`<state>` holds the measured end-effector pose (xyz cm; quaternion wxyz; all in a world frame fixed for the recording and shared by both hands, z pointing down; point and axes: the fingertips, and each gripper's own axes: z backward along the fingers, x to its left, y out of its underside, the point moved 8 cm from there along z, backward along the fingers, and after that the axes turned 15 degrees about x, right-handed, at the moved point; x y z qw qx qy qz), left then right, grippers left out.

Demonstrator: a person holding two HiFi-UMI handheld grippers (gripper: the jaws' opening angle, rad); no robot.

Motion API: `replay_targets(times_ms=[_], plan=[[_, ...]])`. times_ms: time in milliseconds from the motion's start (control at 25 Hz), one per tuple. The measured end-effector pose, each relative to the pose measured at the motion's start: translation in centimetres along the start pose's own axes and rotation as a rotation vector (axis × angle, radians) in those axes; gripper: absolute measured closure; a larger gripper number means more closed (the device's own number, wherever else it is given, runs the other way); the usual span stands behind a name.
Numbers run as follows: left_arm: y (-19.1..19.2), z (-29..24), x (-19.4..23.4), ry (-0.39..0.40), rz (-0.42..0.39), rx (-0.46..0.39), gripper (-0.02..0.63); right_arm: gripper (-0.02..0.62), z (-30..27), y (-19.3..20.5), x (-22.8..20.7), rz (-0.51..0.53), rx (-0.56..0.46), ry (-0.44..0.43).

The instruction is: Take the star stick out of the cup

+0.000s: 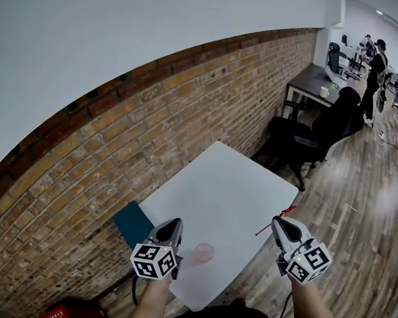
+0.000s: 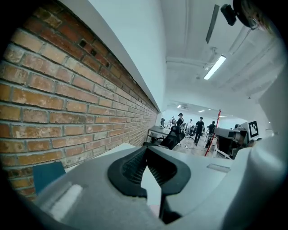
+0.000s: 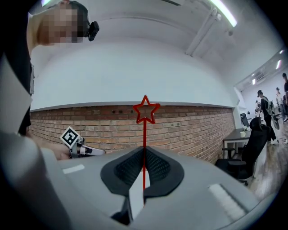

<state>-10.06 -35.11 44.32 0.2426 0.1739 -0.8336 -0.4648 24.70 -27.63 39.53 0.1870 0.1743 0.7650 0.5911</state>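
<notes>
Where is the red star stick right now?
The star stick is pinched in the right gripper, over the white table's right edge in the head view, away from the pink cup near the left gripper.

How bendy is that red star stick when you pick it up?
Probably light: the right gripper holds the star stick by its thin shaft alone. It looks fairly stiff, standing straight without drooping. Being so thin, it might snap if bent.

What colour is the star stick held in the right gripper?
Red. The star stick shows best in the right gripper view.
</notes>
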Motion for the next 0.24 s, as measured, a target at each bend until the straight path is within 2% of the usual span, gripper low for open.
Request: replay_targets(times_ms=[240], plan=[[-0.22,0.25,0.13,-0.023,-0.015,0.000,0.600,0.591,-0.33,0.21,0.13,-0.004,0.007,-0.014]])
